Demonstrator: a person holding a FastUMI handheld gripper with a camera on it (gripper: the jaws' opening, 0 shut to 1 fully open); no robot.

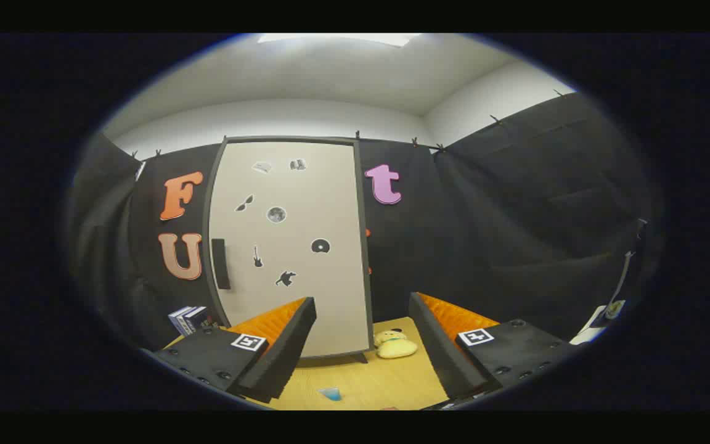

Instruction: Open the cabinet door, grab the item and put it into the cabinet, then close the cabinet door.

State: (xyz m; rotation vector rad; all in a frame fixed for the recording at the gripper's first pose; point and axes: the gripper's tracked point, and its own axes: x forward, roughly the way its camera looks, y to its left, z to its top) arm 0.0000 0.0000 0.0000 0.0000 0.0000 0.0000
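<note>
A tall cabinet (293,246) stands on the wooden table (379,382), its pale door shut and dotted with small stickers. A dark handle (220,264) runs along the door's left side. A small yellow plush toy (395,344) lies on the table just right of the cabinet's foot, beyond and between my fingertips. My gripper (361,308) is open, fingers spread wide, with nothing between them. It is held back from the cabinet, facing the door.
A stack of books (187,319) sits left of the cabinet's base. A small blue object (331,393) lies on the table near my fingers. A white stand (601,320) is at the far right by the black cloth wall.
</note>
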